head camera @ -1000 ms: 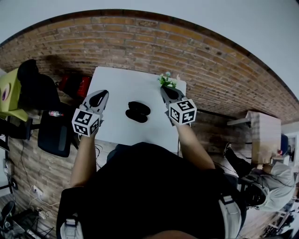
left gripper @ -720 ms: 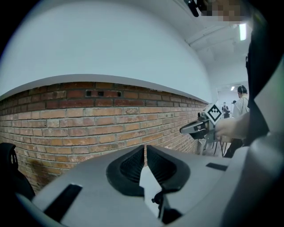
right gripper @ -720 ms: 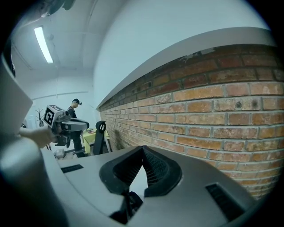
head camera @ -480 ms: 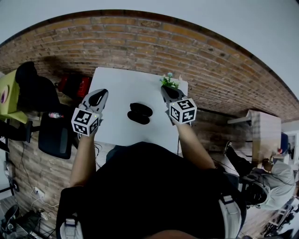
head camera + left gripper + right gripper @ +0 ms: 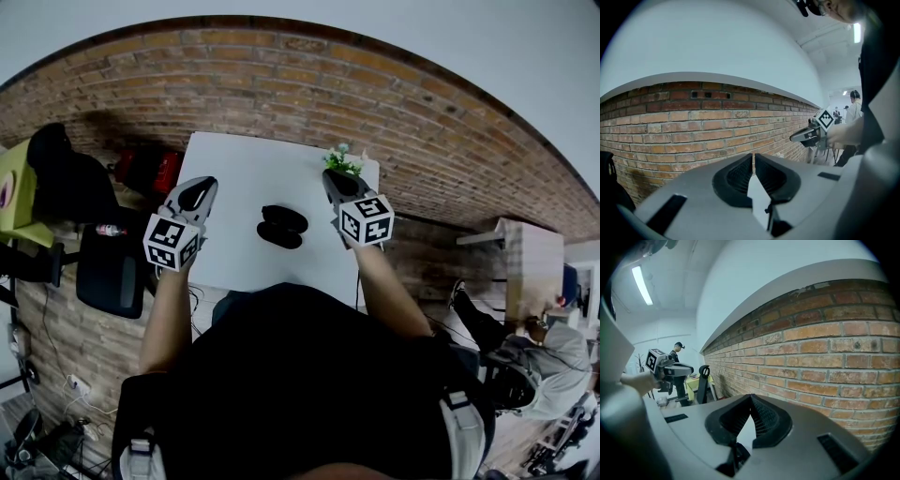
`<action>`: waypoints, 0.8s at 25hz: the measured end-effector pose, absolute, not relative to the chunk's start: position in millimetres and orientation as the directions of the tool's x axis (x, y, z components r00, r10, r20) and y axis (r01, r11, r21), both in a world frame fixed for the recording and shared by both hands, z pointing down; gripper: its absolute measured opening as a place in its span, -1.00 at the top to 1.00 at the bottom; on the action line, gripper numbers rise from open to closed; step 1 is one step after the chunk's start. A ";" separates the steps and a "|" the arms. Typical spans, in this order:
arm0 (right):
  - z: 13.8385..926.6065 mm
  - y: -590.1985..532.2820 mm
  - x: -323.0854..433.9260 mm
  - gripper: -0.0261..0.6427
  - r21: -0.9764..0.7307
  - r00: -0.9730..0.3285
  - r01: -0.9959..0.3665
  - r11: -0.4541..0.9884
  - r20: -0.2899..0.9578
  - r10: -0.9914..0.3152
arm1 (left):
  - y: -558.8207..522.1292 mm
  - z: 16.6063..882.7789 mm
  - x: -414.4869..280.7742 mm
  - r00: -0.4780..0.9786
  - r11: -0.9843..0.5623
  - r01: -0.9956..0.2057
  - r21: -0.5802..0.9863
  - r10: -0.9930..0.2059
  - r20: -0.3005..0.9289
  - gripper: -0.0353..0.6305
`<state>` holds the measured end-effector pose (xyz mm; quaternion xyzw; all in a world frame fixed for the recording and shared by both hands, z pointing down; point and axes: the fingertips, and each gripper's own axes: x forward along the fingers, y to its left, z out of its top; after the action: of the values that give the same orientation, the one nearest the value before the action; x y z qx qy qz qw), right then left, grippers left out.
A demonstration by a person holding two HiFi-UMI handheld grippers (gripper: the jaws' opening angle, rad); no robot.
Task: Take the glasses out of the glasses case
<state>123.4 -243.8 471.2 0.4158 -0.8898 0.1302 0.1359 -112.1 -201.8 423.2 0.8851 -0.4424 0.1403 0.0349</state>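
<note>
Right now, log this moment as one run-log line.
left gripper: shut, empty | right gripper: shut, empty | glasses case: on table, between grippers, not yet grasped

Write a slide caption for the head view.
Left tongs and right tongs, both shut and empty, flank a dark glasses case on a white table.

A white table (image 5: pixel 234 169) stands by a brick wall (image 5: pixel 281 84). A small green plant (image 5: pixel 339 162) sits on its far right corner. A black chair (image 5: pixel 108 272) is left of the table. A red thing (image 5: pixel 150 171) lies near the wall. A person (image 5: pixel 539 361) sits far right.
</note>
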 end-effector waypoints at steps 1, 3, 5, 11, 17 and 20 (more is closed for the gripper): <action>472.8 -244.0 122.8 0.87 -0.119 -0.617 -0.775 0.620 0.354 -0.703 | -201.9 424.6 -113.1 0.569 -0.606 -0.793 -0.060 -0.772 0.283 0.82; 476.2 -244.5 121.9 0.87 -0.119 -0.617 -0.774 0.621 0.360 -0.700 | -201.8 427.4 -115.1 0.567 -0.604 -0.795 -0.052 -0.772 0.289 0.82; 479.9 -245.4 120.6 0.87 -0.122 -0.617 -0.774 0.621 0.365 -0.697 | -202.1 429.7 -117.2 0.564 -0.601 -0.798 -0.048 -0.772 0.293 0.82; 496.4 -244.6 111.0 0.87 -0.133 -0.623 -0.767 0.628 0.391 -0.678 | -203.3 440.6 -122.8 0.557 -0.594 -0.804 -0.029 -0.770 0.310 0.82; 512.9 -248.0 107.9 0.87 -0.137 -0.622 -0.763 0.631 0.422 -0.660 | -203.3 449.3 -128.6 0.552 -0.587 -0.809 -0.015 -0.769 0.323 0.82; 522.1 -250.2 105.9 0.87 -0.139 -0.620 -0.762 0.632 0.437 -0.651 | -203.3 454.0 -133.2 0.546 -0.579 -0.815 -0.006 -0.771 0.329 0.82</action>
<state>105.9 -250.2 522.1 0.3986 -0.8862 0.1576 0.1759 -133.2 -203.3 454.0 0.8760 -0.4526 0.1496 0.0740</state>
